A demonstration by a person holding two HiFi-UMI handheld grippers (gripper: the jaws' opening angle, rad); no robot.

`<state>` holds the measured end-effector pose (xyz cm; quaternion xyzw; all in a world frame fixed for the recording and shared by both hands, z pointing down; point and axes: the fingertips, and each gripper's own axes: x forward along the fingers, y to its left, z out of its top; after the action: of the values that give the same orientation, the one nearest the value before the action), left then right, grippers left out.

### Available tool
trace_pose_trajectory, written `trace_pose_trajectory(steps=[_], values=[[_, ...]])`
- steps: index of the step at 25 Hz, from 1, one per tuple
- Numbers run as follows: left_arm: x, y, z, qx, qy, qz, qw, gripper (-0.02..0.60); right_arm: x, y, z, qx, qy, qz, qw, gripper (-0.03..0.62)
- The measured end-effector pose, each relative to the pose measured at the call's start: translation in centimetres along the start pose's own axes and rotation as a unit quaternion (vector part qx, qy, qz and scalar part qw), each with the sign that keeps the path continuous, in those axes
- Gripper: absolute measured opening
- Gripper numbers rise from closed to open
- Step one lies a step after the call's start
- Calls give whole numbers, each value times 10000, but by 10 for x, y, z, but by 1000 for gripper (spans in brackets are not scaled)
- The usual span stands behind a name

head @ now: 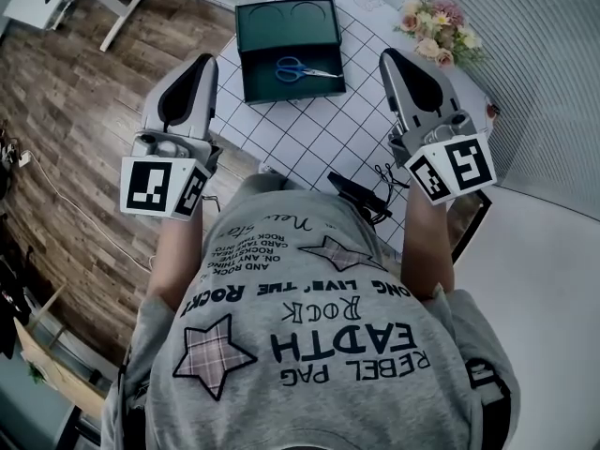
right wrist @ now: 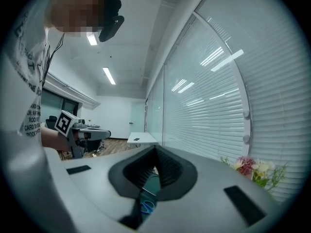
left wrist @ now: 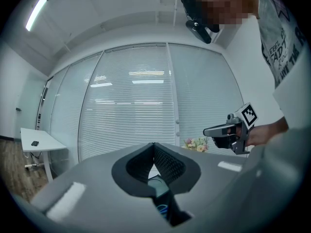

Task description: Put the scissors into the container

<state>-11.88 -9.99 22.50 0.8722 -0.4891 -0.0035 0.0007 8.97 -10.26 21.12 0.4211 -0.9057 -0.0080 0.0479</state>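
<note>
The scissors (head: pixel 305 69), with blue handles, lie flat inside the dark green container (head: pixel 267 87), handles to the left and blades pointing right. The container sits open on the far part of a table (head: pixel 309 134) covered in a white checked pattern, its lid lying back on the far side. The left gripper (head: pixel 203 59) is held level at the left, over the table's left edge and near the container's left side but apart from it. Its jaws are clenched tip to tip with nothing between them. The right gripper (head: pixel 390 56) is held level at the right of the container, also apart from it, jaws pressed together and empty. In both gripper views a small blue shape shows below the jaws, probably the scissors' handles. A bunch of flowers (head: pixel 439 28) stands at the table's far right corner.
</note>
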Motion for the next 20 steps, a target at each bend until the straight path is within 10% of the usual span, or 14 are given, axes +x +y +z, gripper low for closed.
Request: trace_pose_trajectory(steps=[20], values=[[8, -3, -5, -13, 70, -13, 10000, 10, 1, -6, -5, 89, -56, -45, 9999, 14]])
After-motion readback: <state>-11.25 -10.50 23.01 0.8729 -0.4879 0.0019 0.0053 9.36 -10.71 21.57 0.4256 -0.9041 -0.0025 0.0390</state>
